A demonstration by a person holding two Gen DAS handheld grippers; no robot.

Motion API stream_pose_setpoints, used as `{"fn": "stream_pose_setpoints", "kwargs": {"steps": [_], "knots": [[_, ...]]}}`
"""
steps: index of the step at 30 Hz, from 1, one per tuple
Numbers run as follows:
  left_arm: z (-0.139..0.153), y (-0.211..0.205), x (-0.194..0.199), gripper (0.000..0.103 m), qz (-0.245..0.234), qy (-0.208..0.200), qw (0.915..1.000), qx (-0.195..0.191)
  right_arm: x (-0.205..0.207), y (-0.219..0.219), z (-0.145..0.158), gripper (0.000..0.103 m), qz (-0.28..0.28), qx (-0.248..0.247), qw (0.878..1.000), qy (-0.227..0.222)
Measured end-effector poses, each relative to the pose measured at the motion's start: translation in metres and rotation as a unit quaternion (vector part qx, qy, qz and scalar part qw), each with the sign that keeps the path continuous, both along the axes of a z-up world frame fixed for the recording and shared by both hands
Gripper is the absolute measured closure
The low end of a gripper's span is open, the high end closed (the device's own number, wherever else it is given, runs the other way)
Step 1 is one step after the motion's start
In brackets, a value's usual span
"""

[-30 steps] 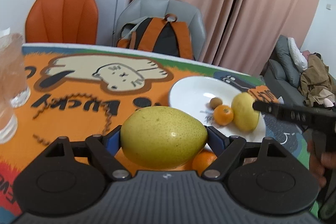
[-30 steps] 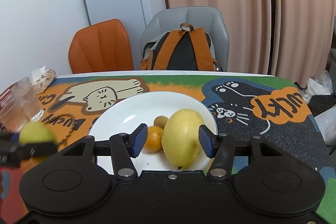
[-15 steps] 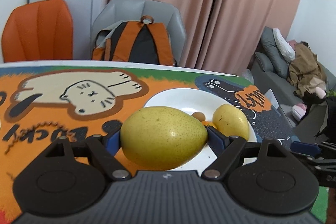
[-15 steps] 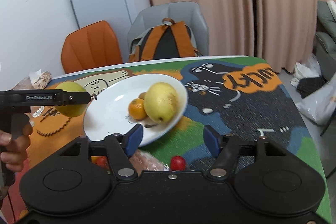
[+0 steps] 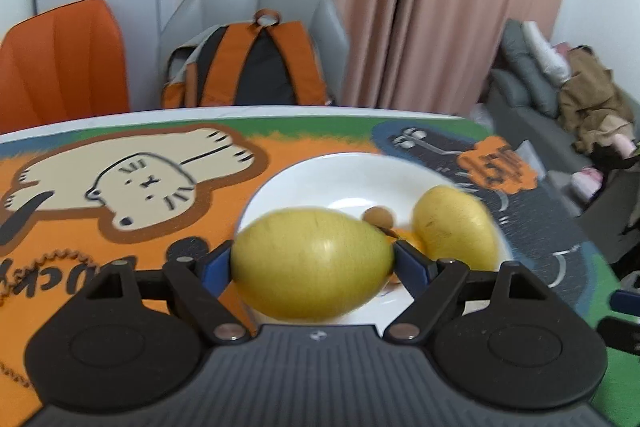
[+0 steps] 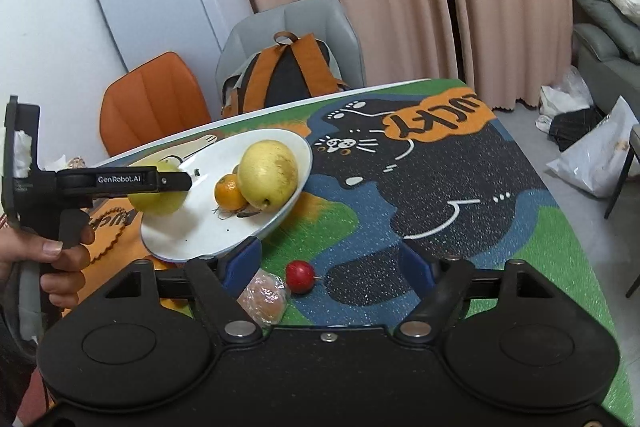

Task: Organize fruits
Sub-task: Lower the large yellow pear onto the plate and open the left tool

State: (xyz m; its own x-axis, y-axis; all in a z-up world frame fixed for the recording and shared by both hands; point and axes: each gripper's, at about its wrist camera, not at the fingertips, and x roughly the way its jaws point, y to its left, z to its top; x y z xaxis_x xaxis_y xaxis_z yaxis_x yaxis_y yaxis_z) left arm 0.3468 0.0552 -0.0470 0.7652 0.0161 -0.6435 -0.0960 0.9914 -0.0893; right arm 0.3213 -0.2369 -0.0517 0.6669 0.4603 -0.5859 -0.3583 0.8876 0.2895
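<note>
- Left gripper (image 5: 312,261): jaws clamped on a yellow-green oval pear (image 5: 312,269), held over the near-left rim of the round white plate (image 6: 192,227).
- On the plate: larger yellow pear (image 6: 269,174), small orange mandarin (image 6: 229,191), touching.
- Right gripper (image 6: 330,263): jaws apart, nothing between; small red round fruit (image 6: 300,277) and plastic-wrapped orange fruit (image 6: 265,298) on the cartoon-cat tablecloth (image 6: 460,187) below it.

My left gripper (image 5: 312,263) sits at the lower centre of its frame with a pear (image 5: 312,263) between its fingers, over the near left edge of the plate (image 6: 208,227). In the right wrist view, a second pear (image 6: 269,174) lies on the plate's right side, a tangerine (image 6: 229,191) touching its left. Below the plate, on the table (image 6: 460,187), a wrapped fruit (image 6: 264,297) lies just left of a small fruit (image 6: 300,277), between my right gripper's (image 6: 328,267) spread fingers. Behind the table, at upper centre, a backpack (image 6: 286,75) rests on a chair (image 6: 320,15).
</note>
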Motion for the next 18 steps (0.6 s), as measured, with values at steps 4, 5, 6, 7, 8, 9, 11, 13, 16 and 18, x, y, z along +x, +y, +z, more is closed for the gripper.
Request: {"fn": "stream_pose_setpoints", "kwargs": {"steps": [4, 5, 6, 7, 8, 9, 11, 13, 16, 18], "knots": [[0.004, 0.001, -0.007, 0.020, 0.011, -0.021, 0.9993, 0.030, -0.001, 0.002, -0.002, 0.028, 0.007, 0.003, 1.000, 0.001], [0.005, 0.002, -0.008, 0.020, 0.013, -0.021, 0.9993, 0.029, -0.002, 0.003, -0.002, 0.028, 0.010, 0.004, 1.000, 0.001], [0.005, 0.004, -0.011, 0.020, 0.013, -0.021, 0.9995, 0.022, -0.002, 0.004, -0.002, 0.027, 0.013, 0.005, 1.000, 0.001], [0.006, 0.005, -0.013, 0.020, 0.014, -0.021, 0.9995, 0.019, -0.003, 0.005, -0.003, 0.027, 0.016, 0.007, 1.000, 0.001], [0.006, 0.004, -0.016, 0.020, 0.014, -0.022, 0.9994, 0.020, -0.004, 0.006, -0.003, 0.027, 0.018, 0.007, 1.000, 0.002], [0.007, 0.003, -0.019, 0.020, 0.014, -0.023, 0.9994, 0.024, -0.005, 0.006, -0.003, 0.027, 0.020, 0.008, 1.000, 0.002], [0.010, 0.002, -0.024, 0.020, 0.017, -0.022, 0.9992, 0.031, -0.007, 0.007, -0.003, 0.027, 0.024, 0.010, 1.000, 0.004], [0.014, 0.003, -0.032, 0.020, 0.022, -0.024, 0.9991, 0.027, -0.009, 0.009, -0.003, 0.027, 0.029, 0.012, 1.000, 0.004], [0.021, 0.006, -0.044, 0.020, 0.029, -0.033, 0.9989, 0.019, -0.011, 0.011, -0.002, 0.024, 0.034, 0.015, 0.999, 0.002], [0.024, 0.007, -0.053, 0.020, 0.034, -0.035, 0.9987, 0.017, -0.013, 0.012, -0.002, 0.024, 0.039, 0.018, 0.999, 0.002]]}}
